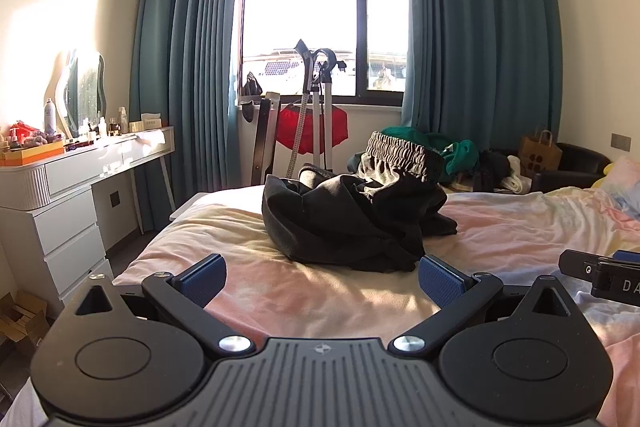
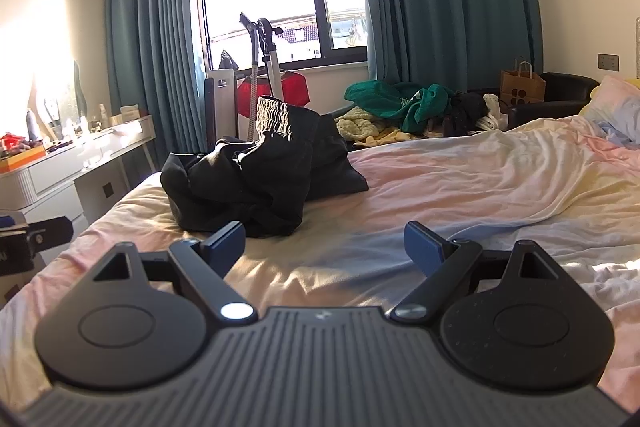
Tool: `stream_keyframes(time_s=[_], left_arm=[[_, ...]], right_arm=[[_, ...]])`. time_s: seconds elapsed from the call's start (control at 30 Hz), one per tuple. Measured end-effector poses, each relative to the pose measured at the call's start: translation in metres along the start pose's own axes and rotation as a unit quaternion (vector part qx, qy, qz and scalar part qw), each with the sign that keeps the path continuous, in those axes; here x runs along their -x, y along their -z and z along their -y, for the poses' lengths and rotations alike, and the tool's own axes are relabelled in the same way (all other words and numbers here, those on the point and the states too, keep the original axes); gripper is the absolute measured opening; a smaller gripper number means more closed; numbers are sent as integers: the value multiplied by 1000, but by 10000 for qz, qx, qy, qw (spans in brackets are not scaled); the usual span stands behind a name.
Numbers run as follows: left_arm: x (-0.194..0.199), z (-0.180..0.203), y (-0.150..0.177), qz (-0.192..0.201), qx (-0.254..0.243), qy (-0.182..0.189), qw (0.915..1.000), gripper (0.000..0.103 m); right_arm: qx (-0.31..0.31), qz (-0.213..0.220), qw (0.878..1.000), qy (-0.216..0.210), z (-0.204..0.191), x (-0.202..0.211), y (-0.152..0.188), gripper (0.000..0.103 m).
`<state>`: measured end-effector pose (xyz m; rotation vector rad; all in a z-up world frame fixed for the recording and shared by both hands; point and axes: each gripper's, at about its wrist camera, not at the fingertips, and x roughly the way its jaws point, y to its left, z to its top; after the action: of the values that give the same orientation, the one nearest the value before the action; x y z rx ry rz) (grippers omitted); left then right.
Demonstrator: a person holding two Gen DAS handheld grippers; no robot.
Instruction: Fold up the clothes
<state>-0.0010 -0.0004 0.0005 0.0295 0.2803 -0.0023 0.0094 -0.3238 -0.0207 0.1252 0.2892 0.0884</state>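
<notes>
Dark garment heaped on bed, both grippers empty.
Bed (image 1: 500, 227) carried crumpled black clothes (image 1: 352, 223) near its far-left corner; only the right wrist view showed the pillow (image 2: 616, 103). Left gripper (image 1: 322, 277) and right gripper (image 2: 324, 247) stood spread wide, touching nothing.

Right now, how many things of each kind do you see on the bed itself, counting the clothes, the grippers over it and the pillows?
Crumpled black garment with ribbed waistband: 1
Grippers with open jaws, left gripper and right gripper: 2
Pillows, only one pastel pillow clearly seen: 1
Total: 4
</notes>
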Motion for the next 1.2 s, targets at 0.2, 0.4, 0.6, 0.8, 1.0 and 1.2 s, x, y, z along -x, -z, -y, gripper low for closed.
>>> stream_keyframes(time_s=[0.2, 0.4, 0.6, 0.8, 1.0, 1.2], left_arm=[[11, -4, 0, 112, 102, 159, 9998, 103], [4, -5, 2, 51, 30, 7, 10000, 103], [-5, -8, 1, 71, 24, -183, 9998, 103], [-7, -13, 4, 85, 83, -193, 9997, 103], [-16, -6, 6, 15, 131, -112, 9999, 103], [-21, -5, 10, -106, 220, -119, 9996, 103]], right_arm=[[8, -46, 10000, 18, -2, -3, -1, 88], [46, 25, 10000, 20, -15, -6, -10, 88], [31, 207, 9997, -81, -27, -25, -49, 88], [-9, 283, 9994, -176, -21, -27, -38, 88], [70, 146, 9996, -248, -21, -20, -22, 88], [-93, 228, 9994, -258, -12, -22, -28, 88]])
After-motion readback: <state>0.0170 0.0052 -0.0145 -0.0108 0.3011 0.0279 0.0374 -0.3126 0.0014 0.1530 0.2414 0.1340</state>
